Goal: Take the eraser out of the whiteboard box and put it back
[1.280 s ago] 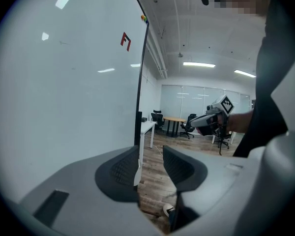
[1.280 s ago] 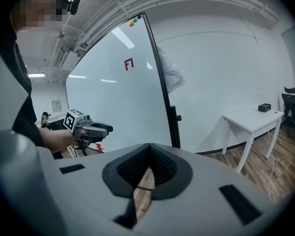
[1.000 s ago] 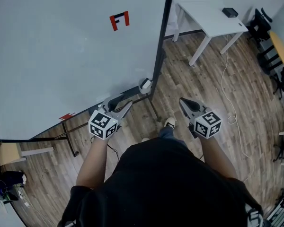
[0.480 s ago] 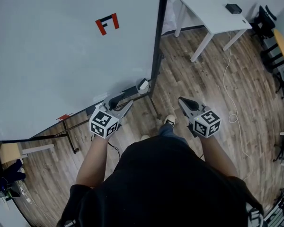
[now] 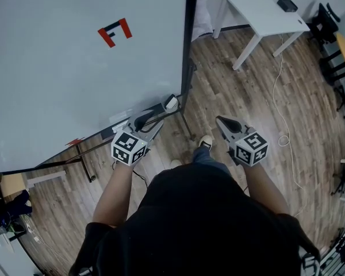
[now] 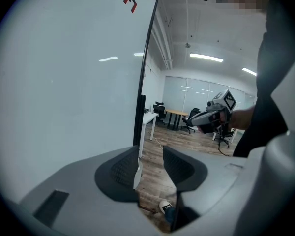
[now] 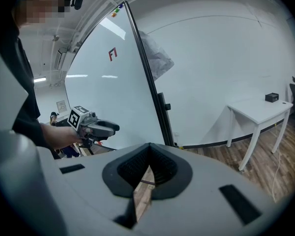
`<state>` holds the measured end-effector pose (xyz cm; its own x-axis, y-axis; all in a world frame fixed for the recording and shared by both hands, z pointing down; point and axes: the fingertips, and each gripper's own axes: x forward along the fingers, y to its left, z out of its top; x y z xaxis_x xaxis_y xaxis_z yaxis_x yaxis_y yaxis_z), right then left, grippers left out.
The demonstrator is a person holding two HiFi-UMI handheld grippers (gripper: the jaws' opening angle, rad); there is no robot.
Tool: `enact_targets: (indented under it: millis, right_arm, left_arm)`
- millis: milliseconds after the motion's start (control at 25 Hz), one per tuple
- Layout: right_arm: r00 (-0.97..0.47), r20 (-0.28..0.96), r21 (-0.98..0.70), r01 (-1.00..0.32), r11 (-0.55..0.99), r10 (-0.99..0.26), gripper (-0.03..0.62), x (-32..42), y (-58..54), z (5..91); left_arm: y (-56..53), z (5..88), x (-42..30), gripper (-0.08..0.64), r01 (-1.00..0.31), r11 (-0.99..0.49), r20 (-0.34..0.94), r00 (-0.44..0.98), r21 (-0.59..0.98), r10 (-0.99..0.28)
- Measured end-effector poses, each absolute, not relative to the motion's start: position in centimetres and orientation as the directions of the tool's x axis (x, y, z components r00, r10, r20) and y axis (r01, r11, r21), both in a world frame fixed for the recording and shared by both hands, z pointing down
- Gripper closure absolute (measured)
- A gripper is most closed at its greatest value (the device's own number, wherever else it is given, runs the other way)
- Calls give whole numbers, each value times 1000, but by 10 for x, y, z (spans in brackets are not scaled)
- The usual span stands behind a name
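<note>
Left grey two-jaw gripper with black-and-white marker cube [image 5: 148,123]: low in front of the torso, jaws moderately apart, ribbed dark pads [image 6: 119,173] with nothing between, only brown wood-plank floor [image 5: 230,85] and a white-and-dark shoe [image 6: 164,206] visible through the gap. Right grey two-jaw gripper with matching marker cube [image 5: 221,122]: level with the left one, well apart from it, jaws pinched to a narrow V with tips together, gripping nothing. Both aimed forward, toward the right edge of the large white whiteboard in its black frame [image 5: 63,85]. Red-and-black F-shaped mark [image 5: 115,32] high on the board face. Small white box [image 5: 171,102] on the dark ledge at the board's lower right corner, just beyond the left gripper's tips, not touching them. Eraser: can't make out, too small to separate from the box in head view. Right of the board: white rectangular table [image 5: 259,16] against the wall, small black block [image 5: 287,5] on its far end, black office chairs [image 5: 322,23] at the far right edge. Person's black shirt [image 5: 201,223] across the bottom of head view, bare forearms [image 5: 112,200] reaching out to the grippers.
</note>
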<state>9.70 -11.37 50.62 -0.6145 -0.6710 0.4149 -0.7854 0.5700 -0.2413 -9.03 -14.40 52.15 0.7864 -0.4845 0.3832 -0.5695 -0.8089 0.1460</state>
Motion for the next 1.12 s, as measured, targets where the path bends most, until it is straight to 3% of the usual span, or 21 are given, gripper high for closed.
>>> enact_targets:
  millis: [1120]
  right_arm:
    - [-604, 486, -274, -791, 547, -631, 597, 138, -160, 543]
  left_arm:
    - [-202, 594, -41, 388, -573, -810, 541, 722, 120, -431]
